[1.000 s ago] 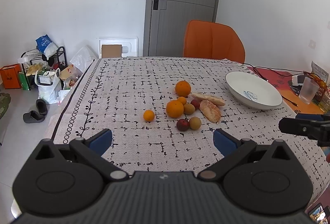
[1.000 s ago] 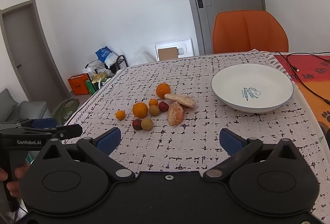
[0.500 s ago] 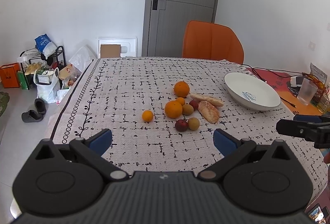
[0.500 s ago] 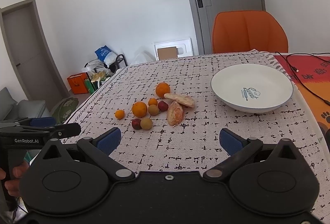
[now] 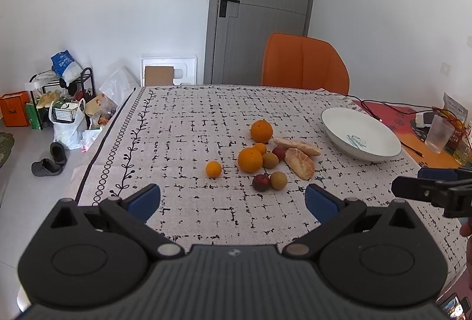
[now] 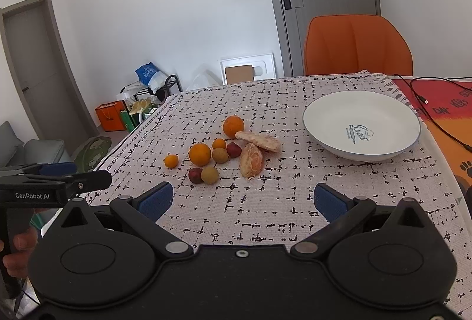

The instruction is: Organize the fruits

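Fruits (image 5: 259, 157) unmoved beside plate (image 6: 361, 125); both grippers' jaws stay wide open, empty.

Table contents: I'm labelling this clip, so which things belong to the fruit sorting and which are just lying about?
Belong:
- oranges
- small fruits
- peeled segments
- white bowl, holding no fruit yet
- left gripper and right gripper, open

Lying about:
- plastic cup
- black cable
- orange chair

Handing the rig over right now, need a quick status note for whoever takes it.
Left gripper: open, empty, hovering over the near table edge.
Right gripper: open, empty, same.
Fruit: all loose in one cluster mid-table, oranges, small round fruits and two peeled pieces.
Bowl: to the right of the fruit, empty.
Done: nothing.
Left: every piece, presumably into the bowl.
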`<state>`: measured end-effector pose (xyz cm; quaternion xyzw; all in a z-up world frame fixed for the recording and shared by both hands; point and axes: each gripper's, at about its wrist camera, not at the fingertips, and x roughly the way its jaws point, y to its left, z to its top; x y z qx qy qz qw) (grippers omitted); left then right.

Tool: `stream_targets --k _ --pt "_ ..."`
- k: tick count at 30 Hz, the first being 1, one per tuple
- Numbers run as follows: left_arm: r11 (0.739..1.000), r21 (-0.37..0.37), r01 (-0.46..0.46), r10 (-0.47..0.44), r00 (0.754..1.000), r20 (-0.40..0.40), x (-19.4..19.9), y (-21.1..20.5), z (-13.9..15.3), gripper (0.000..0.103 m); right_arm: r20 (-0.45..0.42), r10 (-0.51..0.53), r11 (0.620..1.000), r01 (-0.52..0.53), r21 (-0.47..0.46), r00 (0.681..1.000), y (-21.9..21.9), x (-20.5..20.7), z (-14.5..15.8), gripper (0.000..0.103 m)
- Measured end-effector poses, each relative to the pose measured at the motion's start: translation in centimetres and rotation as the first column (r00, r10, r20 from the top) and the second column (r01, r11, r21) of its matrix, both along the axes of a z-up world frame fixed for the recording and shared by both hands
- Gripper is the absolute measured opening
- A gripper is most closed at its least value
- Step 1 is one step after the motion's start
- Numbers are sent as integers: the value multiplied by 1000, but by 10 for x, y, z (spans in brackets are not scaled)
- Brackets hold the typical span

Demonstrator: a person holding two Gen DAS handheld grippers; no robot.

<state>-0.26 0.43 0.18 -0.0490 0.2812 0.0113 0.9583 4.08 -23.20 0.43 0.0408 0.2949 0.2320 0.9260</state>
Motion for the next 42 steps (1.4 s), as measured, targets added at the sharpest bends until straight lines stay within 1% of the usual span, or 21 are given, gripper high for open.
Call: stream_targets --k 17,22,25,31,35,42 --pt "1000 -4 3 -3 1000 8 -4 3 3 103 4 -16 999 16 -29 1000 3 -1 0 103" --pt "1000 2 1 -1 1000 16 -3 4 0 103 16 3 999 -3 -35 1000 6 -1 -2 103" --pt "1000 2 3 -3 1000 16 1 4 -2 103 11 0 999 0 -42 1000 7 4 -6 103" --pt "1000 -3 19 -19 1000 9 14 3 -8 103 -15 -3 1000 3 -13 1000 6 17 -13 103" --pt "1000 3 16 -16 1000 9 24 3 -12 103 10 8 1000 -8 -9 1000 7 26 -17 103" --pt "999 -15 44 -44 999 -7 39 2 -25 103 0 21 1000 -21 10 1000 8 45 -27 103"
